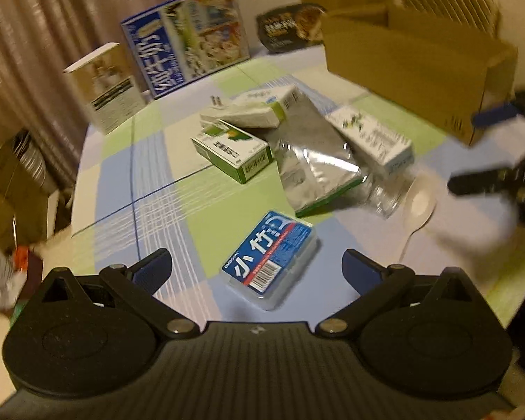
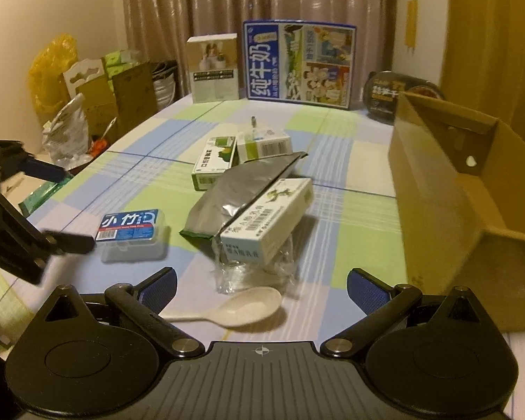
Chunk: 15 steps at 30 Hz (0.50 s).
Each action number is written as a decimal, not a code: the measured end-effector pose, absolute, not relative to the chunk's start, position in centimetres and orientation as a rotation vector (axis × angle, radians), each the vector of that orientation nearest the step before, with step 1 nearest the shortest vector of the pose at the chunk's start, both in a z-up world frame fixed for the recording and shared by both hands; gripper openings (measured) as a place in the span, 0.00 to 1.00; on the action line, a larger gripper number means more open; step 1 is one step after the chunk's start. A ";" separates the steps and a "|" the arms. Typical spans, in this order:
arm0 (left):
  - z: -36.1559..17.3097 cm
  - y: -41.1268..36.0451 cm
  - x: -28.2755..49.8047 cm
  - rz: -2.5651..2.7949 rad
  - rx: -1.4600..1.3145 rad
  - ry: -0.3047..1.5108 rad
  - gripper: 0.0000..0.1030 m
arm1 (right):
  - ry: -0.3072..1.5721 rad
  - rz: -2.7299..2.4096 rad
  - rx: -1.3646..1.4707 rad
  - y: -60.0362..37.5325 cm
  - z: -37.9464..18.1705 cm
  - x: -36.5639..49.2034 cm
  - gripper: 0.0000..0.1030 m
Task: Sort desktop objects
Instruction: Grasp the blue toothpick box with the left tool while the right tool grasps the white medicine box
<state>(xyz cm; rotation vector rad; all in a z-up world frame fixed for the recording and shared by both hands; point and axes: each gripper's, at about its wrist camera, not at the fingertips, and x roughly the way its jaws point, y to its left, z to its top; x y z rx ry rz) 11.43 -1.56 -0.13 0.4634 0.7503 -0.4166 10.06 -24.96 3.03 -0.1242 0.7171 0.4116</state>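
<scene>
Your left gripper (image 1: 257, 267) hangs over the near edge of the checked tablecloth (image 1: 150, 189) with its two blue-padded fingers (image 1: 154, 269) spread wide and nothing between them; the clear plastic case with the blue label (image 1: 271, 260) lies flat on the cloth directly ahead, in line with the gap but not touched. Your right gripper (image 2: 262, 288) is likewise spread and empty, and the white spoon (image 2: 241, 309) lies on the cloth just in front of it, bowl to the right, handle running left under the left finger's line of sight. Beyond the spoon you have a crumpled clear wrapper (image 2: 253, 269) with a long white box bearing a green sprig (image 2: 267, 218) resting across it, and that box leans on a silver foil pouch (image 2: 241, 189). Farther back, a green-and-white box (image 2: 213, 162) lies flat beside a smaller white-and-green box (image 2: 264, 143), the two touching. An open cardboard box (image 2: 448, 189) stands at the right side of the table, well apart from the case. At the far edge stand a blue milk carton pack (image 2: 299, 63), a pale upright box (image 2: 213, 68) and a dark bowl-shaped package (image 2: 392, 92). The left-wrist view is blurred, so small print cannot be read there.
</scene>
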 end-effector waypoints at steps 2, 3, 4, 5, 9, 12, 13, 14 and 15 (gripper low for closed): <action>-1.3 -1.8 12.2 -0.422 0.514 0.754 0.98 | 0.715 0.421 -0.146 -24.4 2.7 10.8 0.98; -1.7 -2.0 12.5 -0.423 0.538 0.754 0.97 | 0.714 0.427 -0.150 -24.1 2.6 11.2 0.98; -2.0 -2.0 12.8 -0.426 0.553 0.754 0.97 | 0.713 0.432 -0.153 -23.9 2.5 11.6 0.98; -2.3 -2.1 13.1 -0.431 0.561 0.749 0.97 | 0.713 0.437 -0.156 -23.7 2.4 11.9 0.98; -3.6 -2.3 15.0 -0.441 0.544 0.788 0.92 | 0.713 0.433 -0.175 -22.8 1.8 13.5 0.98; -4.7 -2.7 15.7 -0.455 0.556 0.831 0.88 | 0.723 0.427 -0.165 -22.7 1.6 14.5 0.96; -4.9 -2.8 15.7 -0.455 0.567 0.842 0.86 | 0.726 0.422 -0.162 -22.7 1.6 14.7 0.94; -5.2 -3.0 15.8 -0.456 0.574 0.855 0.84 | 0.732 0.420 -0.161 -22.8 1.6 14.9 0.94; -5.4 -3.1 15.9 -0.461 0.577 0.864 0.83 | 0.739 0.419 -0.159 -22.8 1.5 15.1 0.92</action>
